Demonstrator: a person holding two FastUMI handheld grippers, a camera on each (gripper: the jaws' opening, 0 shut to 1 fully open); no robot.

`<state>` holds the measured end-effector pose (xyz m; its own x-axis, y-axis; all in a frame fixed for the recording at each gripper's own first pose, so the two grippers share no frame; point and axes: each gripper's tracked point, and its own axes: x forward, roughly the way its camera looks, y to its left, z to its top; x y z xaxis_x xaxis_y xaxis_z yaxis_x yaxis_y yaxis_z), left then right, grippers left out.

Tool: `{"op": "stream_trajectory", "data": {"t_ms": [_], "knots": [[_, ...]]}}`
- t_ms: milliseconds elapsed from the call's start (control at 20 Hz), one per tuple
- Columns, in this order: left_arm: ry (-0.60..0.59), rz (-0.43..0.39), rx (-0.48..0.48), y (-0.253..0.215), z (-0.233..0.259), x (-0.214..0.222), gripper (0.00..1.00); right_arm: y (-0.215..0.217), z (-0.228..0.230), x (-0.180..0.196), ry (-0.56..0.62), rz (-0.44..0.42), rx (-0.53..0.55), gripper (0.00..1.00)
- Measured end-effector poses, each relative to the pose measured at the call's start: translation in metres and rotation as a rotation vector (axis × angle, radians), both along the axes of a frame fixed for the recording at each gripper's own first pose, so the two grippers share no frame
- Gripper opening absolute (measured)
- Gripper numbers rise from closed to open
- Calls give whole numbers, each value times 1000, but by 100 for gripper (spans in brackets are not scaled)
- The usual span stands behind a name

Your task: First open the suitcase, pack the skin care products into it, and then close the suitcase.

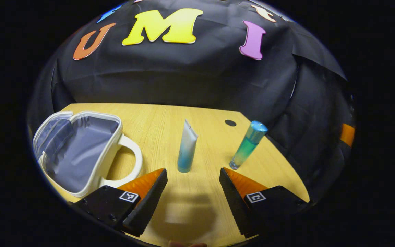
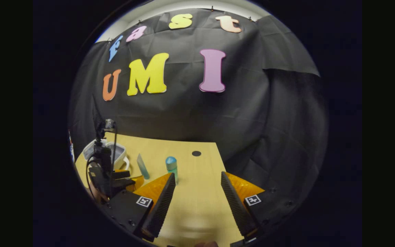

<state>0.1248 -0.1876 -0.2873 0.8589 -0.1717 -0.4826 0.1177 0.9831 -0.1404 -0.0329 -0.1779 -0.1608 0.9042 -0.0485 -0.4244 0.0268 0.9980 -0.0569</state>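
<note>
Above the table point(image 1: 156, 120) — left tongs point(image 1: 193, 178) spread wide before the tube point(image 1: 187, 147), right tongs point(image 2: 197, 181) likewise agape, suitcase point(image 1: 77, 151) open.

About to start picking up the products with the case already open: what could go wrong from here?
The tube stands on its narrow cap, right ahead of the open left claw; a finger brushing it would likely topple it. The bottle stands upright near the table edge and could roll off if knocked. The suitcase sits at the table's far left corner, so a hard drop could push it.
</note>
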Motion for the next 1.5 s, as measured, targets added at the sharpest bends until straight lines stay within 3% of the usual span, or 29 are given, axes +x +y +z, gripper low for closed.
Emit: {"op": "stream_trajectory", "data": {"t_ms": [350, 650, 800, 850, 900, 1000, 1250, 1500], "knots": [[15, 71, 38, 4, -34, 53, 98, -18, -34, 1, 80, -24, 13, 79], [31, 63, 106, 9, -47, 70, 100, -15, -37, 14, 78, 4, 21, 79], [30, 55, 107, 9, -48, 72, 77, -16, -43, 20, 81, 16, 19, 77], [31, 57, 111, 10, -48, 72, 55, -16, -46, 21, 85, 18, 24, 77], [31, 53, 109, 10, -47, 71, 62, -14, -48, 22, 84, 24, 30, 79], [42, 36, 96, 7, -47, 70, 42, -10, -50, 25, 81, 45, 22, 77], [53, 9, 45, 4, -20, 47, 40, 26, -68, 44, 67, 179, 24, 79], [33, 31, 49, 31, 28, 10, 39, 76, -110, 87, 86, 225, 103, 80]]}}
